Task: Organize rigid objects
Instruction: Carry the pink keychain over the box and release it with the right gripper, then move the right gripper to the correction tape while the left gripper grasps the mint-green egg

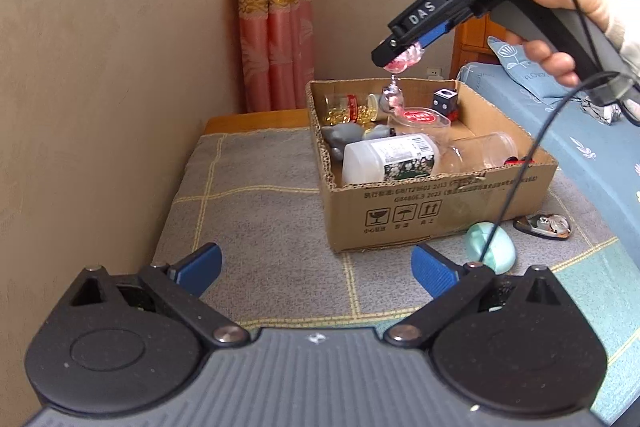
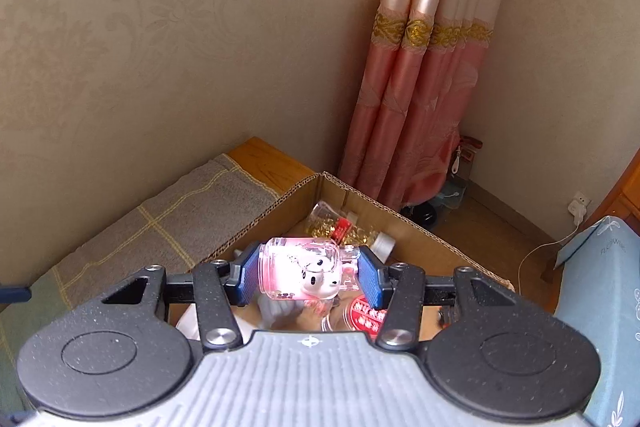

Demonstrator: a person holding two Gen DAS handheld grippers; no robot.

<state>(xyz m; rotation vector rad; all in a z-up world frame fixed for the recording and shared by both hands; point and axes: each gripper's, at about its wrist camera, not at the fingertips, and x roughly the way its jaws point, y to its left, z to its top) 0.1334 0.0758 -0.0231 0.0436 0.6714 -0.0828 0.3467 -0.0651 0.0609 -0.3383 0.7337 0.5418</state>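
Note:
My right gripper (image 2: 307, 274) is shut on a small clear pink bottle (image 2: 304, 273) with a cartoon face, held sideways above the cardboard box (image 2: 436, 241). In the left wrist view the right gripper (image 1: 400, 59) hangs over the box (image 1: 440, 203) with the pink bottle (image 1: 406, 61) in its tips. The box holds a white labelled bottle (image 1: 386, 161), clear jars (image 1: 480, 151), a jar of gold capsules (image 1: 352, 109) and a black dice toy (image 1: 444, 101). My left gripper (image 1: 316, 267) is open and empty, low over the grey blanket (image 1: 260, 211).
A pale green oval object (image 1: 490, 245) and a flat dark oval item (image 1: 544, 225) lie on the blanket right of the box. A wall is at the left, a pink curtain (image 1: 276, 27) behind, and a blue bed (image 1: 580, 131) at the right.

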